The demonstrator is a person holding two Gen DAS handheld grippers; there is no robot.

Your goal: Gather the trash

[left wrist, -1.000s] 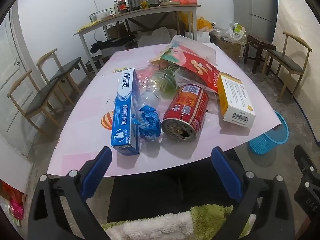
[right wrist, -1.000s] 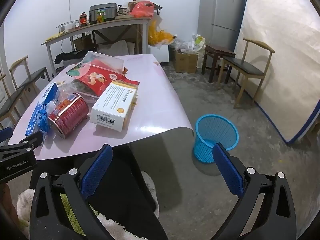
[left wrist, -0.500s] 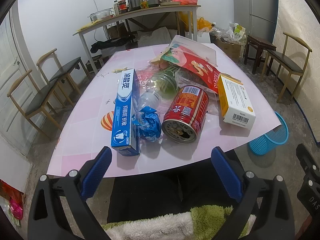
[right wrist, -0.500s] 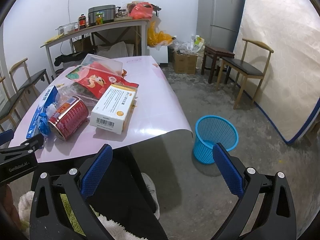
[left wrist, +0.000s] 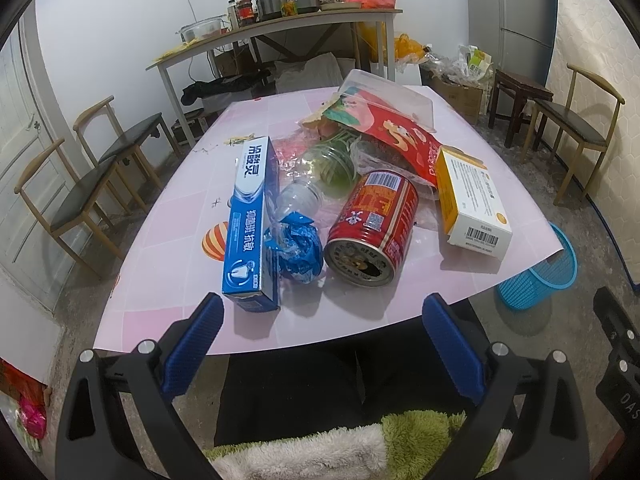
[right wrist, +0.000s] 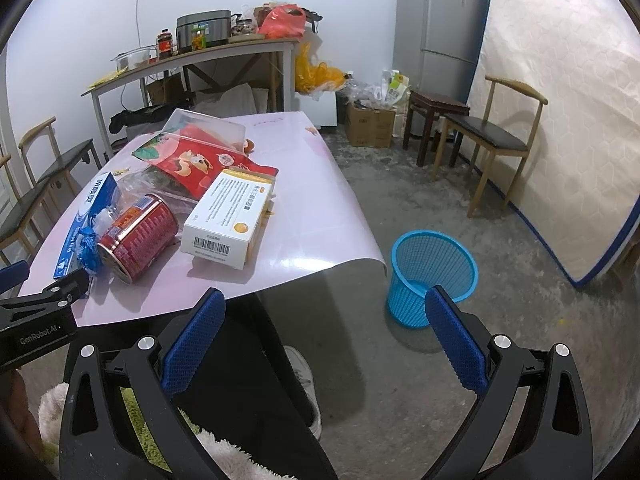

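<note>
Grippers – left gripper (left wrist: pixel 320 336) and right gripper (right wrist: pixel 326 330) – gape wide, empty; red can (left wrist: pixel 370 228) lies sideways – a clumsy nudge could roll it off the table (left wrist: pixel 168 280)

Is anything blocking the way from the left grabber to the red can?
No. The left gripper is open, just off the table edge, and the red can lies straight ahead with only bare pink table between them.

On the desk (left wrist: pixel 168 280), the toothpaste box (left wrist: pixel 251 222) lies leftmost, a crumpled wrapper (left wrist: pixel 296 246) just beside it, then a tipped can (left wrist: pixel 372 232), with the medicine box (left wrist: pixel 472 200) rightmost. A snack bag (left wrist: pixel 396 136) lies behind them. The wastebasket (right wrist: pixel 432 276) stands on the floor right of the desk.
</note>
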